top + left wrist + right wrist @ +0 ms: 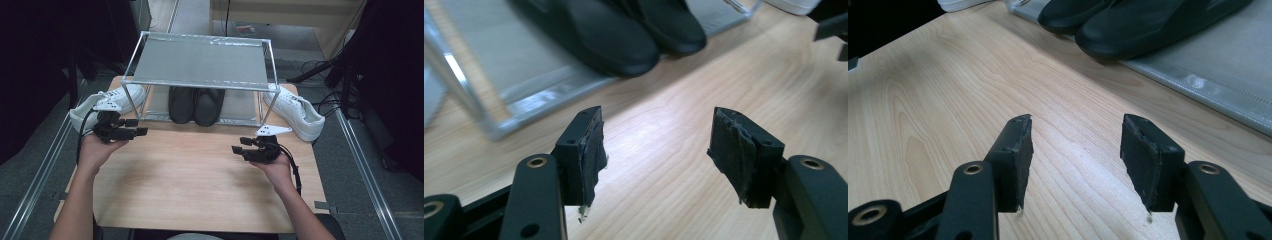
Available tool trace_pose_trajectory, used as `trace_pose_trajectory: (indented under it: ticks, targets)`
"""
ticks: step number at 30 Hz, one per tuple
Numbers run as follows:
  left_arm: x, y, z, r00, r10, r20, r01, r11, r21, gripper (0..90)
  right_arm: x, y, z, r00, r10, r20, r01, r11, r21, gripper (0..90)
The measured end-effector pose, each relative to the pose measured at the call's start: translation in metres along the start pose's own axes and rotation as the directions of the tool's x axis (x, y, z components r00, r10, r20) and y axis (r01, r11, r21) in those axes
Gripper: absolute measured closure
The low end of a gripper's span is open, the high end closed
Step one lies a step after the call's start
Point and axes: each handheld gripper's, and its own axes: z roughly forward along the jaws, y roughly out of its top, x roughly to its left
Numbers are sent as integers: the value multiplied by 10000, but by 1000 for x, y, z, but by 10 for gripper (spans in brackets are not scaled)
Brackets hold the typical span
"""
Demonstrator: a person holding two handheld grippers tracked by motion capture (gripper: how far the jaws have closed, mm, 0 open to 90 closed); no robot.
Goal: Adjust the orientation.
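at centre frame, black slippers point(196, 104) already shelved on rack point(200, 62); white sneakers point(294, 111) left outside; left gripper point(134, 128) and right gripper point(240, 148) fingers apart, empty.

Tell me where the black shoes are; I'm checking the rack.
In the high view, the black shoes sit side by side on the rack's bottom shelf, between the two white sneakers.

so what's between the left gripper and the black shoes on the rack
Only bare wooden table and the rack's metal edge, as the left gripper view shows; the left gripper is open with nothing between its fingers, short of the black shoes.
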Motion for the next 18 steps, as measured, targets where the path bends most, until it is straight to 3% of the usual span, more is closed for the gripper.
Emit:
trace_pose_trajectory:
  ticks: [8,13,18]
  targets:
    - [22,-9,-15,9970,-552,-533,540,9983,-240,403,-1,-1,0,10000,35,15,-35,10000,66,480]
    - [32,-11,-26,9908,-805,-1086,778,9966,-287,406,-2,-1,1,10000,69,57,-69,9999,99,480]
    - [43,-10,-35,9855,-1037,-1344,977,9939,-505,409,-2,-2,1,10000,58,63,-60,9996,264,478]
